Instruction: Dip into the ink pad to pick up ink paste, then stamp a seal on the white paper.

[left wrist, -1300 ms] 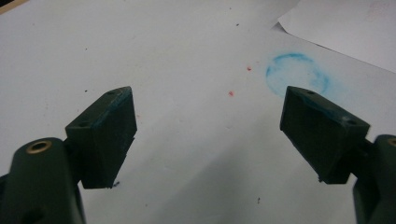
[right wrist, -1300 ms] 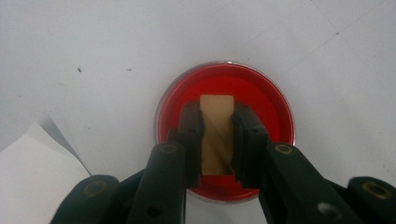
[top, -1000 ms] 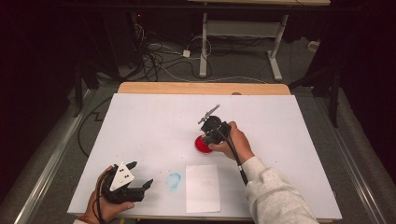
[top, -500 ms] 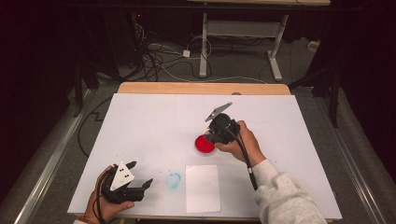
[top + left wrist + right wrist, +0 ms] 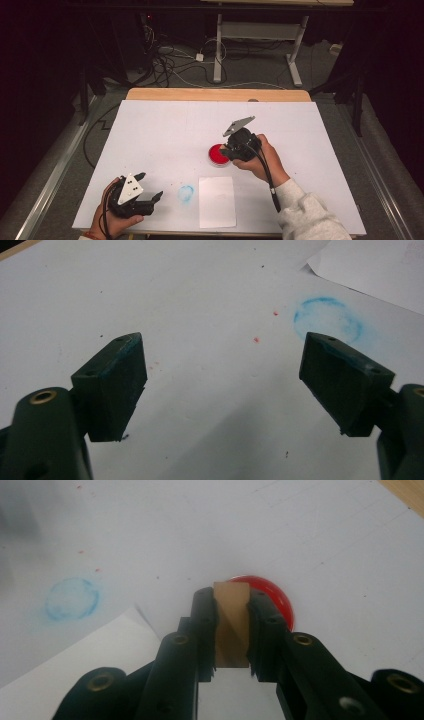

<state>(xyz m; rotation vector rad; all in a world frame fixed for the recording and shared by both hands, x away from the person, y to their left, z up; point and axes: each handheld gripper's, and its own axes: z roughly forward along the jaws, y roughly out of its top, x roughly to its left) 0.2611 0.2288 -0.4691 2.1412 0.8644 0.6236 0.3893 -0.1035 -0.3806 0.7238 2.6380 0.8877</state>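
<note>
A round red ink pad (image 5: 216, 154) lies mid-table on the white board (image 5: 165, 130). My right gripper (image 5: 231, 150) hovers at the pad's right edge, shut on a tan wooden block (image 5: 231, 625). In the right gripper view the red ink pad (image 5: 272, 592) peeks out just behind the block and the right gripper (image 5: 231, 610). My left gripper (image 5: 150, 185) rests low at the near left, open. In its own view the left gripper (image 5: 220, 375) has nothing between its wide-apart jaws, and blue smears show on its pads (image 5: 125, 372).
A white paper sheet (image 5: 216, 201) lies near the front edge, below the pad. A blue ring print (image 5: 186, 193) marks the board between the sheet and my left gripper. Small red specks (image 5: 256, 339) dot the board. A wooden table edge (image 5: 215, 94) runs along the far side.
My right gripper, still holding the block, has shifted to the right and a little nearer, uncovering more of the red pad. The left gripper has stayed put.
</note>
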